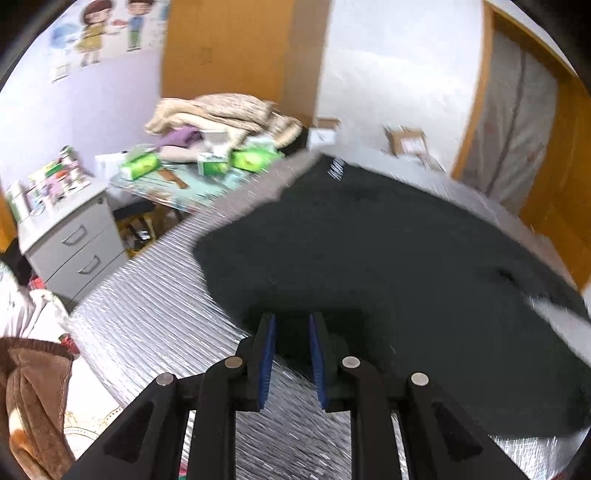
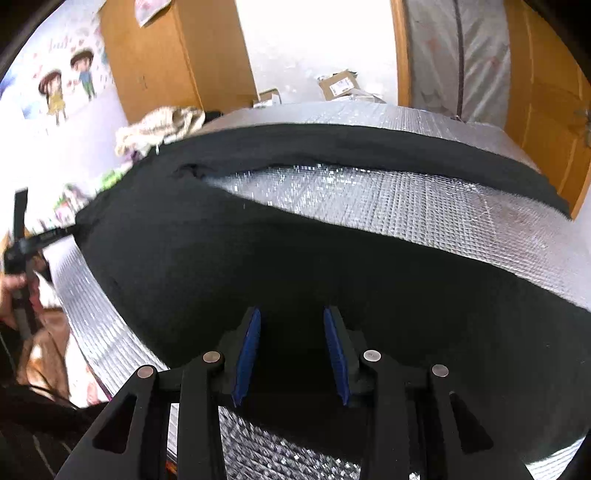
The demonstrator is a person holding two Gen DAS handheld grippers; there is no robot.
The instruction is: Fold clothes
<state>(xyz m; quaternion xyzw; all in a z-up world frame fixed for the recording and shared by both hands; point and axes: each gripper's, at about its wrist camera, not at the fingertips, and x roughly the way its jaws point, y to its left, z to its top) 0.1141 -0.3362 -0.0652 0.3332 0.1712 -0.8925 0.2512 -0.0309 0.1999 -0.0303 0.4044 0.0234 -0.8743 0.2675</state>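
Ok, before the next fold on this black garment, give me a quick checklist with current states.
1. Garment lies on the foil mat: ok.
2. Garment flat: not ok, a gap of mat shows between two dark parts.
3. Left tool over the garment's edge, blue pads apart: ok.
4. Left tool gripping cloth: cannot tell, the view is blurred.
5. Right tool over the garment, pads apart: ok.
6. Right tool gripping cloth: cannot tell.

Pale lilac wall with cartoon children stickers at ten o'clock, tall orange-brown wooden wardrobe at twelve, grey two-drawer metal cabinet at nine.
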